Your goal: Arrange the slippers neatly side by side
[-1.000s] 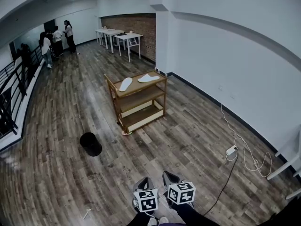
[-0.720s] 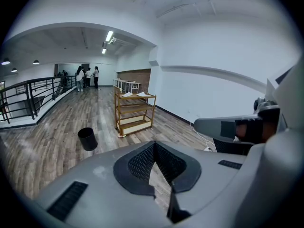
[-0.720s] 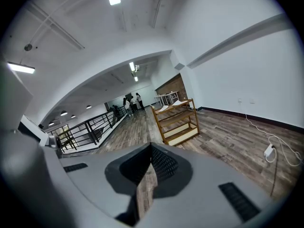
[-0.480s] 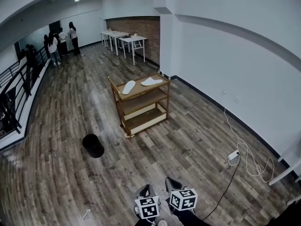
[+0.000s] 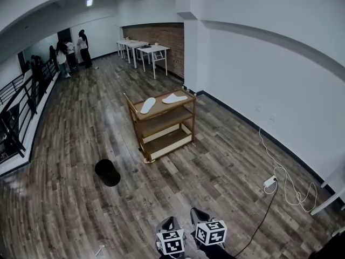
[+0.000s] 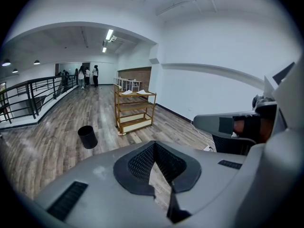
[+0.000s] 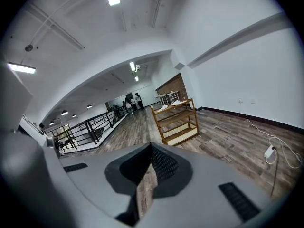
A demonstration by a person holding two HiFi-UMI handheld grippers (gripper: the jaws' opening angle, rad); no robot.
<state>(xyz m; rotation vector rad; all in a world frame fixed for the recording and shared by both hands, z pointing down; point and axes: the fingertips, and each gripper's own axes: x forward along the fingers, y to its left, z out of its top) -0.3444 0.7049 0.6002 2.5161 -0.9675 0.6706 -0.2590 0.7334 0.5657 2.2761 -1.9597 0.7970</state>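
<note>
Two white slippers lie apart on the top shelf of a wooden cart (image 5: pixel 161 127) in the middle of the room: the left slipper (image 5: pixel 147 105) points away from me, the right slipper (image 5: pixel 174 98) lies crosswise at an angle. Both grippers are far from the cart, at the bottom of the head view, held close together. My left gripper (image 5: pixel 168 223) is shut and holds nothing. My right gripper (image 5: pixel 197 216) is shut and holds nothing too. The cart (image 6: pixel 134 110) shows small ahead in the left gripper view, and the cart (image 7: pixel 176 120) likewise in the right gripper view.
A black bin (image 5: pixel 108 172) stands on the wood floor left of the cart. A power strip with a white cable (image 5: pixel 270 182) lies by the right wall. White tables (image 5: pixel 145 48) stand at the back, several people (image 5: pixel 70 50) at the far left, beside a black railing (image 5: pixel 21 107).
The head view has shifted: cart and bin sit a little lower in it, and both grippers have sunk toward the bottom edge. The slippers lie as before.
</note>
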